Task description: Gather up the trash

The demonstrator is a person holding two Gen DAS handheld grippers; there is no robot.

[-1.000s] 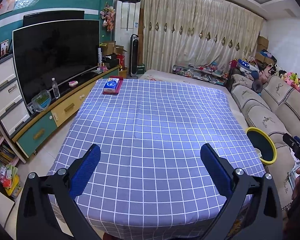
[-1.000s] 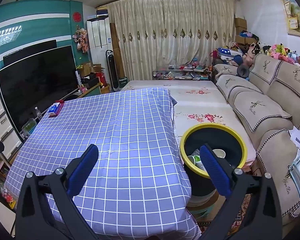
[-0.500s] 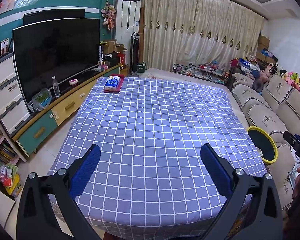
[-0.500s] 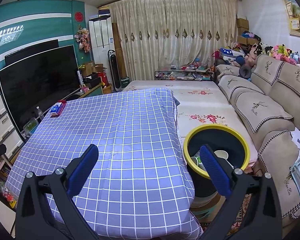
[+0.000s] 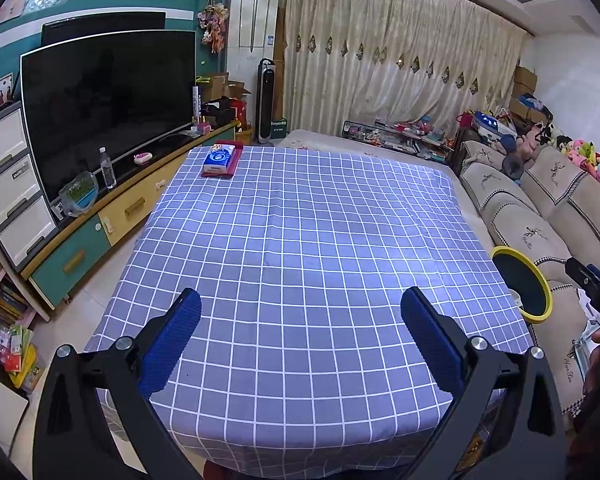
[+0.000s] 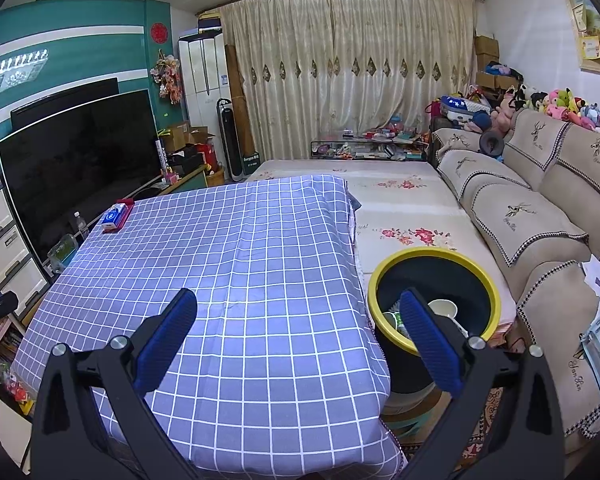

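Note:
A black bin with a yellow rim (image 6: 434, 256) stands just right of the table; a white cup (image 6: 442, 309) and other scraps lie inside it. From the left wrist the same bin (image 5: 538, 304) shows at the table's right edge. My left gripper (image 5: 300, 322) hangs open over the near end of the blue checked tablecloth (image 5: 300, 224), nothing between its fingers. Over the table's near right corner my right gripper (image 6: 298, 318) is open and empty, its right finger in front of the bin. A blue tissue pack (image 5: 219, 160) on a red tray lies at the far left corner.
A long TV cabinet (image 5: 100, 216) with a large TV (image 5: 104, 100) runs along the left, a water bottle (image 5: 107, 168) on it. A beige sofa (image 6: 540, 208) lines the right side. A floral-covered platform (image 6: 400, 200) lies beyond the bin. Curtains and clutter fill the back.
Both views have shifted only slightly; the right wrist view has drifted a little so the bin sits a bit further right. Both grippers stay open and empty.

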